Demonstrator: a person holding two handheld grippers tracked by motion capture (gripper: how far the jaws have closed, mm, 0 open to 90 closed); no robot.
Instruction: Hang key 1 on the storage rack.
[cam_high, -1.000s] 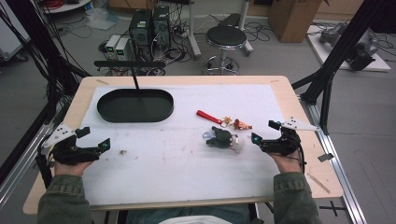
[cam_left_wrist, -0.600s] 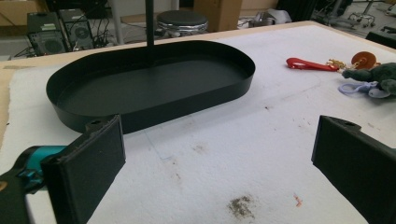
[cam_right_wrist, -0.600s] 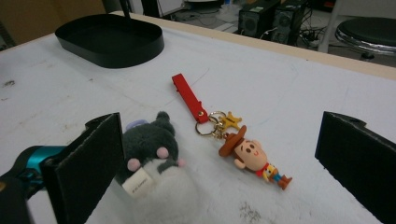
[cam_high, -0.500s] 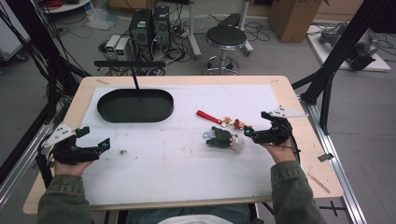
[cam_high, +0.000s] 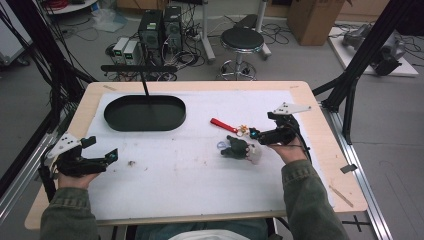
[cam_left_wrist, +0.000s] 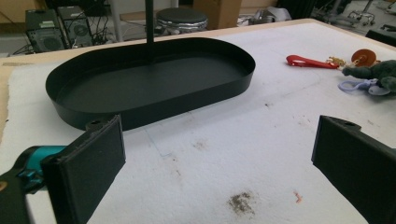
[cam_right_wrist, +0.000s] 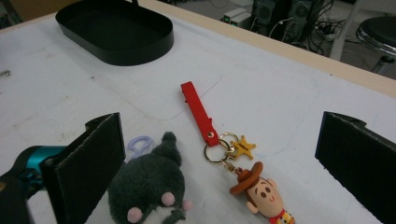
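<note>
Right gripper (cam_high: 256, 135): jaws wide apart, holding nothing, over cowboy keychain (cam_right_wrist: 219, 140) beside grey plush mouse (cam_right_wrist: 149, 191). Left gripper (cam_high: 107, 157): jaws wide, holding nothing, near 1 black oval tray (cam_left_wrist: 140, 109).

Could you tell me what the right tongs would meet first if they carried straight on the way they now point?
Probably the cowboy keychain: it lies just ahead between the open jaws of the right tongs, with the grey plush mouse beside it near one jaw. Depth is unclear, so the mouse could be touched first.
</note>
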